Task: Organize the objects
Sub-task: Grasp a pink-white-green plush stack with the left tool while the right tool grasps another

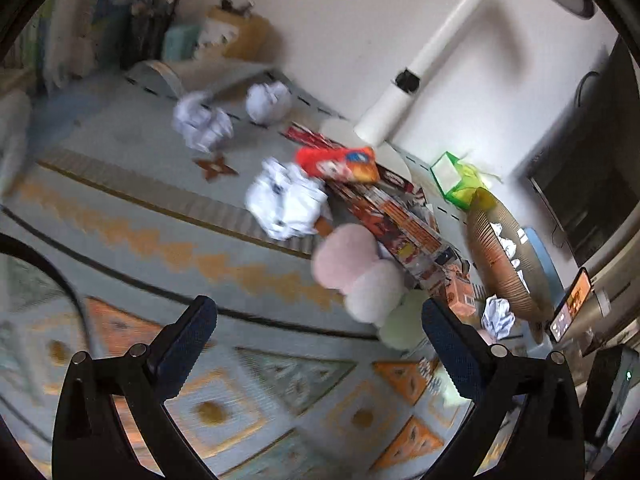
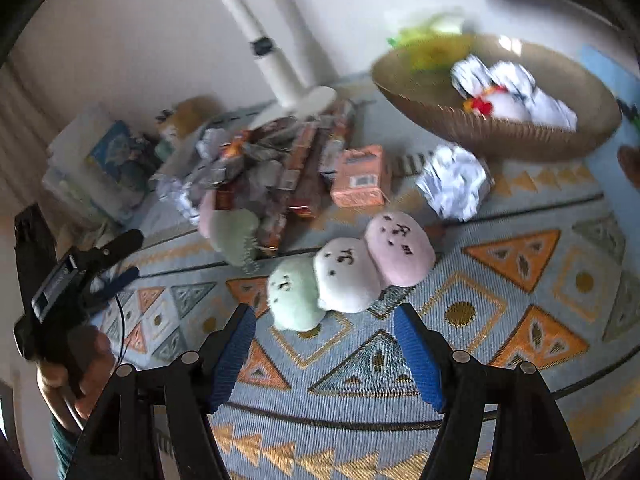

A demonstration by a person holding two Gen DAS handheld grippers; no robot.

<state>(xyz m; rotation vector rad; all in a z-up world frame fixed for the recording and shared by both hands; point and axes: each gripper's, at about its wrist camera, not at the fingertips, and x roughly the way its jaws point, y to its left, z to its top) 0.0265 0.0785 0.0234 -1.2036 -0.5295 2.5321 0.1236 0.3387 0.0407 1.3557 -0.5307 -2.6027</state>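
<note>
Your right gripper (image 2: 324, 350) had its jaws spread and empty, angled down at the patterned rug (image 2: 520, 320). The three-ball plush (image 2: 352, 276), green, white and pink lumps in a row, lay on the rug just ahead of those jaws, apart from them. Its long axis ran on a diagonal, green end low and left nearest your left pad, pink end up and right toward the wicker basket (image 2: 500, 136). The axis sat skewed to the gap between the jaws, so I judged you'd need a wrist turn to pinch across the narrow white middle.

Your left gripper (image 1: 320, 348) was also spread wide with nothing between its jaws. In its view a second plush (image 1: 360, 276) lay ahead and off to the right, close by the right pad, beside the heap of snack boxes (image 1: 404, 220). Blur made contact impossible to call.

The right hand looked the nearer to the three-ball plush. A crumpled paper ball (image 2: 452, 184) lay between that plush and the basket, which already held paper.
</note>
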